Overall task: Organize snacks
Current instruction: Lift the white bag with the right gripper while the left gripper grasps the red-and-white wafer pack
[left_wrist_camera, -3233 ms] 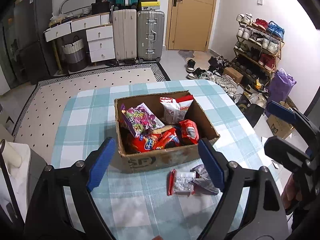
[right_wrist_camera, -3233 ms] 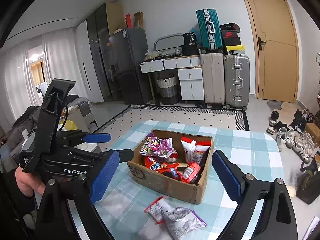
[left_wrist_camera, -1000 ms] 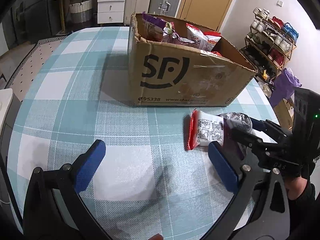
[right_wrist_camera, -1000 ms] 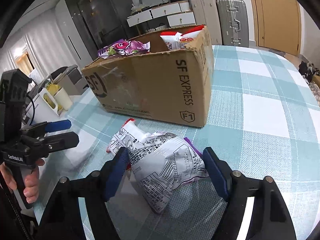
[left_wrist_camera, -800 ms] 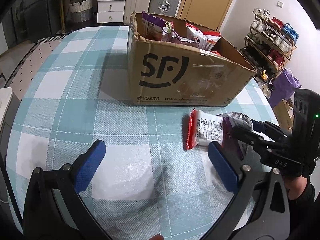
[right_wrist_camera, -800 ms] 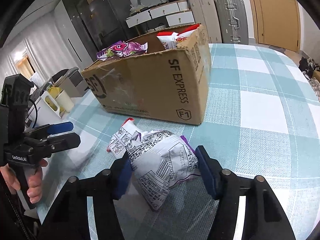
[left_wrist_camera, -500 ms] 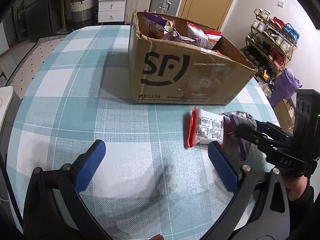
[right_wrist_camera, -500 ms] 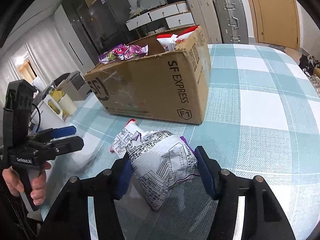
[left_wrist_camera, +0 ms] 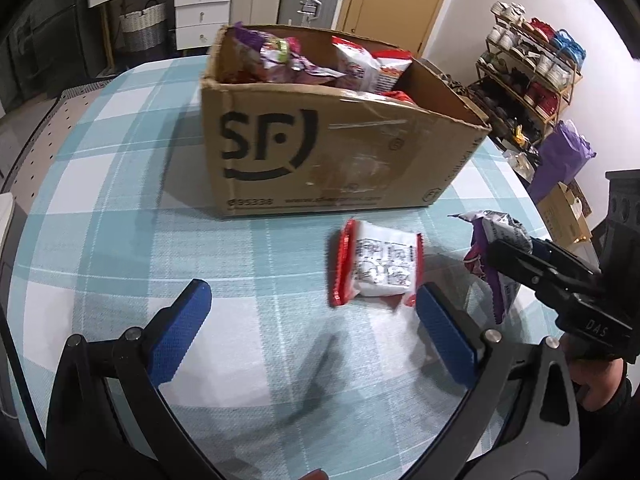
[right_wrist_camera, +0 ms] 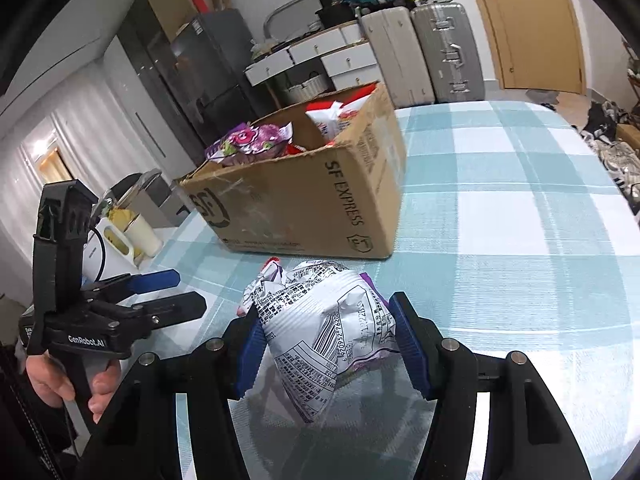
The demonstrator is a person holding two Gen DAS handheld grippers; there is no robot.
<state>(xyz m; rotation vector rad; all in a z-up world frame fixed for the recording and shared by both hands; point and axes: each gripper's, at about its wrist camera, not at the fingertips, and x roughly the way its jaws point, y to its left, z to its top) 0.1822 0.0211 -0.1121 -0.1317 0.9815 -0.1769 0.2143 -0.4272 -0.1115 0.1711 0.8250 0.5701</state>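
Note:
My right gripper (right_wrist_camera: 327, 308) is shut on a crumpled white-and-purple snack bag (right_wrist_camera: 316, 344), both blue pads pressing its sides, and holds it just above the checked tablecloth (right_wrist_camera: 500, 220). The same bag (left_wrist_camera: 500, 228) shows at the right of the left wrist view. A white snack packet with red edges (left_wrist_camera: 376, 268) lies flat on the table in front of the cardboard SF box (left_wrist_camera: 320, 152). My left gripper (left_wrist_camera: 312, 296) hovers open over the cloth, its right fingertip close beside that packet, nothing between its fingers. The box (right_wrist_camera: 296, 208) holds several snack bags.
The round table's edge (left_wrist_camera: 24, 208) curves away on the left. A cream jug (right_wrist_camera: 136, 232) stands beyond the table by the box. Suitcases (right_wrist_camera: 420, 56), white drawers (left_wrist_camera: 200, 12), a shoe rack (left_wrist_camera: 532, 68) and a purple bag (left_wrist_camera: 560, 160) stand on the floor around.
My right gripper's jaws closed onto the white-and-purple bag and raised it off the red-edged packet, which stays on the table. My left gripper has hardly moved.

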